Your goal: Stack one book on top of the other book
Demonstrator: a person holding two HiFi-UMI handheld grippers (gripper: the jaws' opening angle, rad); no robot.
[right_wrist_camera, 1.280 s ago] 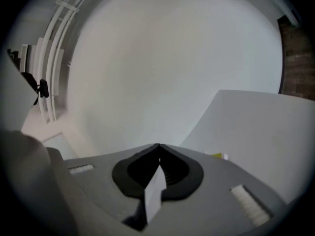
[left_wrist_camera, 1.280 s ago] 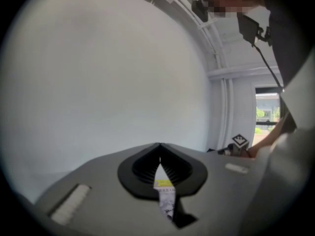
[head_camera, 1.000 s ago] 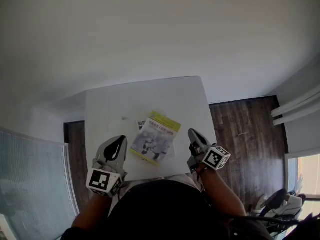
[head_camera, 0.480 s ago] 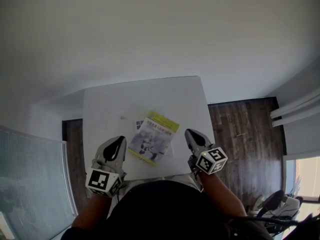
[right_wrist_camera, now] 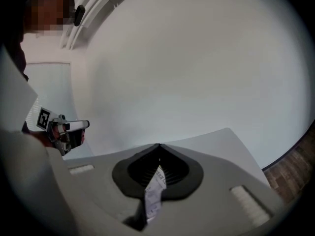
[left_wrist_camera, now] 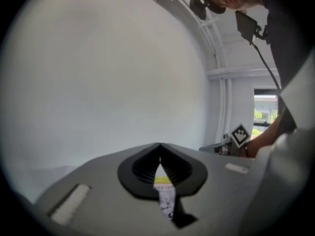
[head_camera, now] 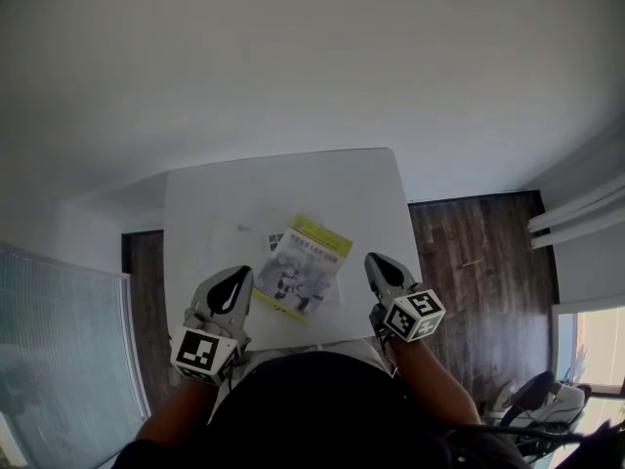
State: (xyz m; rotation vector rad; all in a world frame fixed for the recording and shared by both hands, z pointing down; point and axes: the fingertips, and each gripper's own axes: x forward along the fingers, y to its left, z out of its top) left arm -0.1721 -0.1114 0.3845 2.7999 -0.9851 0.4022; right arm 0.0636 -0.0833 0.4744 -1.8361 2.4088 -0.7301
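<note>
A book with a yellow-and-white cover (head_camera: 308, 265) lies on top of a second, white book whose corner (head_camera: 276, 243) sticks out at its left, on the white table (head_camera: 293, 179). My left gripper (head_camera: 234, 279) hovers at the near edge, left of the stack, with its jaws together and nothing held. My right gripper (head_camera: 379, 265) is right of the stack, also shut and empty. In the left gripper view the shut gripper (left_wrist_camera: 159, 145) points over the cover (left_wrist_camera: 165, 193). In the right gripper view the gripper (right_wrist_camera: 158, 146) lets a strip of the cover (right_wrist_camera: 155, 191) show below its tips.
Dark wood floor (head_camera: 479, 262) lies right of the table, with a chair base (head_camera: 537, 399) at the lower right. A ribbed glass panel (head_camera: 59, 340) stands at the left. A white wall rises beyond the table's far edge.
The right gripper has rolled slightly about its own axis, so its marker cube shows a different face. The left gripper and the stacked books have stayed in place.
</note>
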